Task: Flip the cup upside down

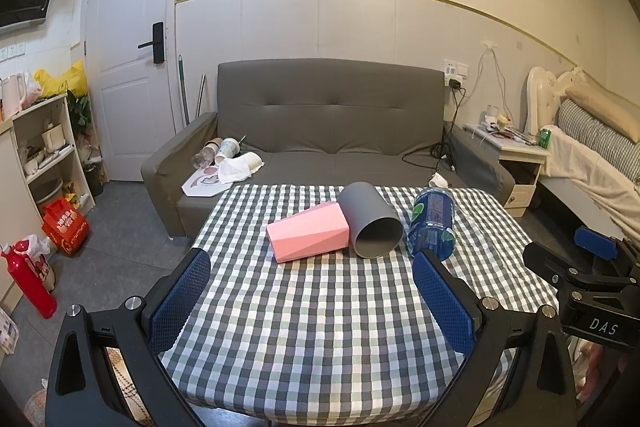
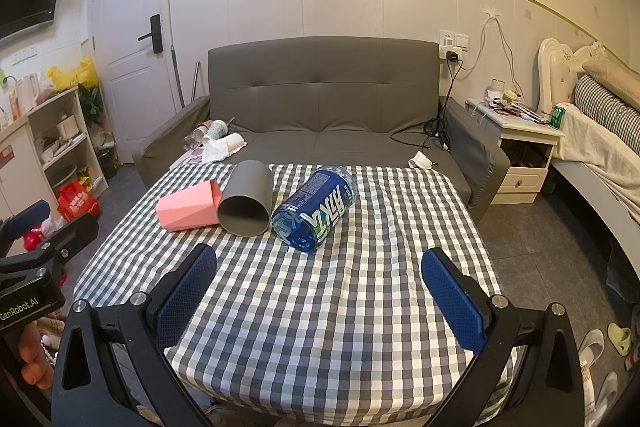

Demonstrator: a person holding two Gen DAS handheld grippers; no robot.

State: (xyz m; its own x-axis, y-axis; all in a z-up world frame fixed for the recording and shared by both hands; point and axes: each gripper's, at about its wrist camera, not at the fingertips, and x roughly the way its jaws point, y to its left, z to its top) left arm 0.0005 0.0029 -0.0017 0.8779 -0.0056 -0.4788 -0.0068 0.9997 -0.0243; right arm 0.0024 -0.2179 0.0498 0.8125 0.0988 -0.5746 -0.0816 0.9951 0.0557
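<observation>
A grey cup (image 1: 370,219) lies on its side on the checked table (image 1: 320,307), its open mouth towards me; it also shows in the right wrist view (image 2: 246,199). A pink faceted cup (image 1: 306,237) lies on its side just left of it, touching it, seen too in the right wrist view (image 2: 188,209). A blue bottle (image 1: 432,223) lies on its side to the right (image 2: 316,207). My left gripper (image 1: 312,303) is open and empty, short of the cups. My right gripper (image 2: 320,299) is open and empty, short of the bottle.
A grey sofa (image 1: 328,131) with paper cups and a cloth stands behind the table. A shelf (image 1: 44,147) and a red bottle (image 1: 28,283) are at the left. A nightstand (image 2: 524,147) and a bed (image 2: 600,139) are at the right.
</observation>
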